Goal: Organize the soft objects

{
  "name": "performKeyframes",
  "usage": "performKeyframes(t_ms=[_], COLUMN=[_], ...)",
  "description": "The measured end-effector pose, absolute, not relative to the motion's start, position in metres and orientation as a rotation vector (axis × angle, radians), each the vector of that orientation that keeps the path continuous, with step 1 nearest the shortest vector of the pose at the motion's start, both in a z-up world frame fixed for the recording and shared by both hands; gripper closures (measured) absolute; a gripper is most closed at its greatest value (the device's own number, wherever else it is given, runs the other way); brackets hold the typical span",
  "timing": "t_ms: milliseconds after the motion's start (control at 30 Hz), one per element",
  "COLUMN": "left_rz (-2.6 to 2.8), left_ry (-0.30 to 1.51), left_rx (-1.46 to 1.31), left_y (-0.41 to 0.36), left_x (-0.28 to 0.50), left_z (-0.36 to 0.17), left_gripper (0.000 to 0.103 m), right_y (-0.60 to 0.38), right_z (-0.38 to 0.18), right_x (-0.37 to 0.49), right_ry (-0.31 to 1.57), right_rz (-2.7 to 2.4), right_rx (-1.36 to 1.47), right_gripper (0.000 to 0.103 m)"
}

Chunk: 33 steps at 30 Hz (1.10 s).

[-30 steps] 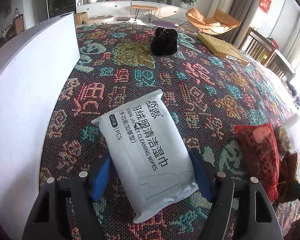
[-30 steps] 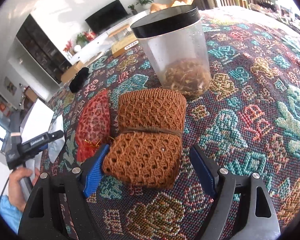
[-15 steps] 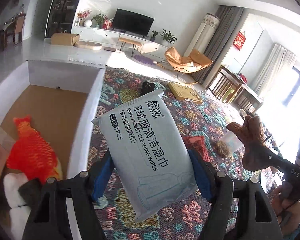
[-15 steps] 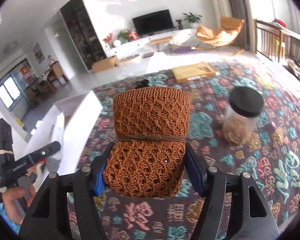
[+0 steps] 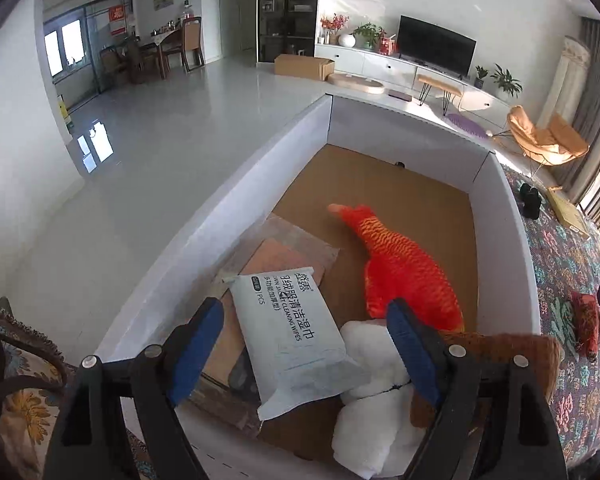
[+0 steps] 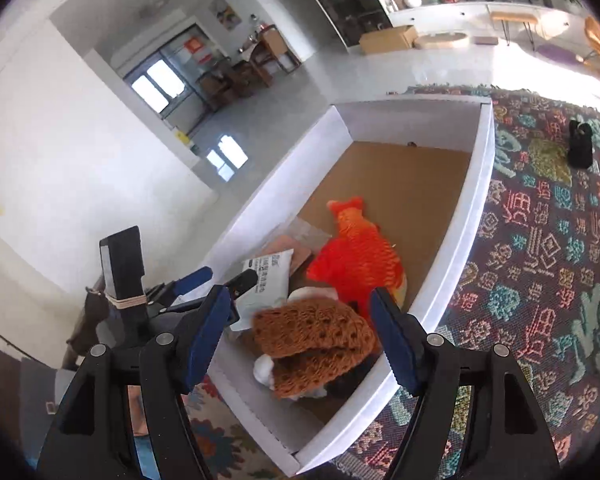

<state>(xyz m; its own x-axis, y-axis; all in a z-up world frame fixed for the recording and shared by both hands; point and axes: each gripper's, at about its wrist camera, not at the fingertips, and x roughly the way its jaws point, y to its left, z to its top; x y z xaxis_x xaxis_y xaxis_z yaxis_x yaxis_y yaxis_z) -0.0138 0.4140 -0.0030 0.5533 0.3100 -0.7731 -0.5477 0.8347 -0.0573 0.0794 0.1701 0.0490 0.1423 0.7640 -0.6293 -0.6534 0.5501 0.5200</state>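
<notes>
A white cardboard box (image 5: 516, 240) (image 6: 476, 184) holds the soft things. A pale blue pack of cleaning wipes (image 5: 292, 336) (image 6: 266, 284) lies inside it, free between the open jaws of my left gripper (image 5: 304, 344). The brown knitted bundle (image 6: 316, 344) (image 5: 520, 354) lies in the box's near corner on a white plush (image 5: 374, 412), free below my open right gripper (image 6: 300, 332). An orange plush fish (image 5: 404, 272) (image 6: 360, 256) lies in the box's middle. My left gripper also shows in the right wrist view (image 6: 220, 280).
Flat brown pads (image 5: 284, 256) lie under the wipes pack. A red knitted pouch (image 5: 586, 320) lies on the patterned tablecloth (image 6: 548, 240) right of the box. A black object (image 6: 580, 144) and a flat cardboard box (image 5: 568, 212) sit further back.
Both grippers moved left over the box and opened. The wipes pack and the brown knitted bundle left the jaws and now lie in the box.
</notes>
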Motion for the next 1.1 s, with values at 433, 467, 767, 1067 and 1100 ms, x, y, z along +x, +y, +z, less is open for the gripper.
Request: performKeyframes(t_ms=[433,467,767,1067,1100], left_rz=[0.166,0.158,0.115,-0.038,-0.056], left_ry=[0.763,0.759,0.74,0.838,0.874], left_rx=[-0.076,-0.058,0.053,-0.013,-0.022], left_y=[0.221,0.21,0.148,0.105,0.101], left_x=[0.059,0.062,0.064,0.074,0.08], left_z=[0.03,0.034,0.046,-0.002,-0.017], left_gripper=[0.01,0.01,0.01,0.002,0.002], right_y=[-0.072,-0.088,-0.157,-0.166,-0.168], right_z=[-0.045,-0.05,-0.076,-0.088,-0.089], right_x=[0.1,0.099,0.092,0.102,0.104], right_ry=[0.863,0.86,0.873,0.908,0.917], right_rz=[0.284,0.237,0.031,-0.01,-0.016], right_rx=[-0.048,-0.042,0.029,0.062,0.066], right_gripper=[0.027,0.027,0.027,0.028,0.028])
